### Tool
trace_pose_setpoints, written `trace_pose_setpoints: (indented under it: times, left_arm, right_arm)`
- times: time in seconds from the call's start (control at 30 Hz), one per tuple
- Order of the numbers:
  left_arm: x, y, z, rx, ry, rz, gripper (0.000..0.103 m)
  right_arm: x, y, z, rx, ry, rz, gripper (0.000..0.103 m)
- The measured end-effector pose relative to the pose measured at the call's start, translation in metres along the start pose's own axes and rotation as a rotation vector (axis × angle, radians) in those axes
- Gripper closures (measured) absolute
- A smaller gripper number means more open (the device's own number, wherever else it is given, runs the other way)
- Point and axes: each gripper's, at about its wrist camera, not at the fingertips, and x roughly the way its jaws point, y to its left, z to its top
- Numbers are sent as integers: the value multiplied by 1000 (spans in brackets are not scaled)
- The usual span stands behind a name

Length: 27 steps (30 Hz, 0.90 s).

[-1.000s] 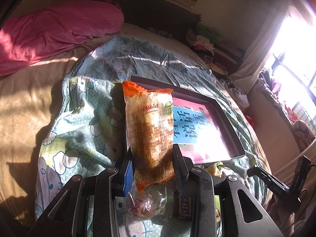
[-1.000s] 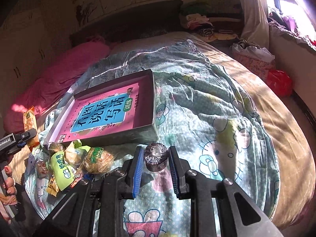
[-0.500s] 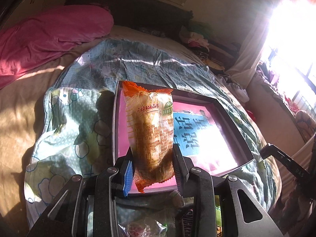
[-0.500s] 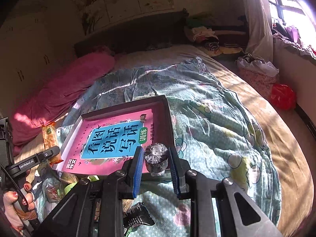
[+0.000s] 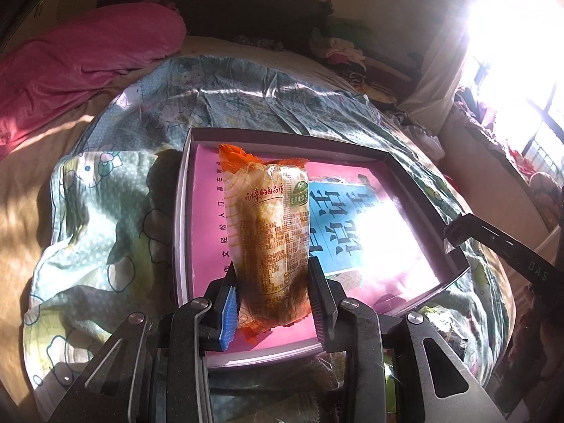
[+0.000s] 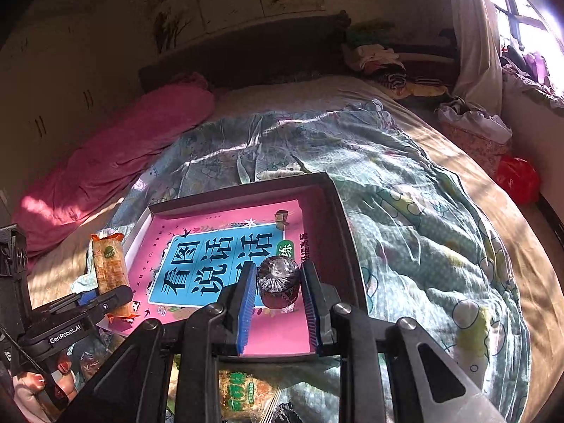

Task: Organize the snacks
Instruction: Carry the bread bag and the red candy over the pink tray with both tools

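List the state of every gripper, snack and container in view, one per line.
Left gripper: shut on orange packet, held upright over the box.
Right gripper: shut on dark wrapped cake, held over the box.
Box: open, lying on the quilt, no snacks in it yet.
Loose snacks: lying on the quilt in front of the box.

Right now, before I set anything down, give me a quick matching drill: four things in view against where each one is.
Things:
1. orange snack packet
2. dark round wrapped cake
3. pink box
4. pink pillow

Places:
A. lying on the patterned quilt
B. clamped in the right tongs
C. at the head of the bed, left of the quilt
D. clamped in the left tongs

Pairs: 1-D, 2-B, 3-A, 4-C
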Motion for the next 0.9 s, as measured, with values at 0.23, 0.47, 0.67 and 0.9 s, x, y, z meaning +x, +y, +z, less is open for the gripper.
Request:
trace_pose_setpoints:
  times: [0.23, 0.47, 0.67, 0.9]
  left_arm:
    - [8, -3, -2, 17, 30, -2, 67]
    - [13, -5, -5, 32, 48, -3, 67]
    - [12, -7, -5, 49, 50, -5, 67]
    - [12, -7, -5, 49, 59, -24, 67]
  right_arm:
    - [15, -5, -14, 16, 48, -8, 77]
    - [19, -14, -21, 23, 75, -43, 77]
    - [18, -10, -24, -7, 83, -60, 77]
    - [17, -10, -27, -6, 99, -60, 77]
